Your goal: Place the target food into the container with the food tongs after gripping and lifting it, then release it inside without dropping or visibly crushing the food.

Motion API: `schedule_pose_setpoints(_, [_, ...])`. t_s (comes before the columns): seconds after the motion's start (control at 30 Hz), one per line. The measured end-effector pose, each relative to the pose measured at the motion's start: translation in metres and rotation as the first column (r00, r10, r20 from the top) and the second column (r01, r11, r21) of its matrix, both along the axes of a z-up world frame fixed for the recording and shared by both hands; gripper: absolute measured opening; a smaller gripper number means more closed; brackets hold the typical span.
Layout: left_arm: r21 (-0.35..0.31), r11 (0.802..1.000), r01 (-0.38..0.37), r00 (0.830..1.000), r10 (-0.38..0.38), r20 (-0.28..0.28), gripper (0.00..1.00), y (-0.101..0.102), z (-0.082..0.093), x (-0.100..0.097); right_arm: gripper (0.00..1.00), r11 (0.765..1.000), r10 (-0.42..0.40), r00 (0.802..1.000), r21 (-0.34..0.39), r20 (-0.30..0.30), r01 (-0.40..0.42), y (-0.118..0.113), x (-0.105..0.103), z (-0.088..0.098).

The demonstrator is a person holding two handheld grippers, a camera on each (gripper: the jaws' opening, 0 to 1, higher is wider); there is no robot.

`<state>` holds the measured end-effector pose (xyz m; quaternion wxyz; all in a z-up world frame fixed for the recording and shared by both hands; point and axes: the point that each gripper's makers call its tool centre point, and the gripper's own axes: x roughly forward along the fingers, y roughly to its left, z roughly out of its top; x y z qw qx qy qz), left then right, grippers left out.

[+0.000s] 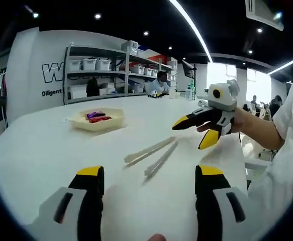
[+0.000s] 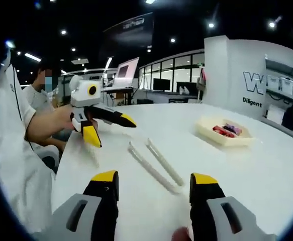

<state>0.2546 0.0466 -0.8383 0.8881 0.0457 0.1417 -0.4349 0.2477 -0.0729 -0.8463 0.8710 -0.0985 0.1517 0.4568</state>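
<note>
Tongs [image 1: 154, 154] are lying flat on the white table [image 1: 45, 150], untouched, so by my read this is the very start: nothing picked up yet, and the first job is just getting hold of the tool. They're pale and sit roughly between the two grippers, arms slightly splayed.

The target food looks like the red and purple wrapped pieces [image 1: 97, 117] sitting in a shallow cream tray [image 1: 97, 123] further back on the table, well apart from the tongs. From the right gripper view the same tray [image 2: 225, 133] is off to the far side. I can't tell where the destination container is.

Left gripper [image 1: 146, 188] has its jaws spread wide with nothing between them, hovering low over the table just short of the tongs. Right gripper [image 2: 154, 193] is the same, wide and empty, pointing at the tongs [image 2: 154, 160] from the opposite side. In the left gripper view you can see the right gripper held by a hand [image 1: 239, 123] above the table, jaws parted and angled down toward the tongs.

Next move probably means closing on the tongs' handle end without skidding them across the slick top.
</note>
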Motion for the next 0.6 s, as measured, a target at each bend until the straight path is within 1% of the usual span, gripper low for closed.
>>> schedule_pose_setpoints(0.17, [-0.014,1.0,-0.016,1.0,0.016,0.011,0.77,-0.001,0.007,-0.009,0.54,1.0,-0.025,1.0,0.001,-0.011,0.025,0.001,-0.006,0.002])
schedule_pose_setpoints(0.33, [-0.01,0.998,-0.062,0.997,0.062,0.035,0.77,0.003,0.014,-0.016,0.56,0.997,-0.072,0.997,0.01,-0.019,0.072,-0.003,-0.011,0.006])
schedule_pose_setpoints(0.5, [-0.023,0.995,-0.1,0.995,0.1,0.024,0.79,0.01,0.018,-0.02,0.59,0.995,-0.097,0.995,0.008,-0.007,0.097,-0.003,-0.017,0.013])
schedule_pose_setpoints(0.6, [-0.028,0.993,-0.118,0.993,0.119,0.021,0.8,0.013,0.02,-0.024,0.6,0.994,-0.109,0.994,0.001,-0.013,0.109,-0.002,-0.024,0.016])
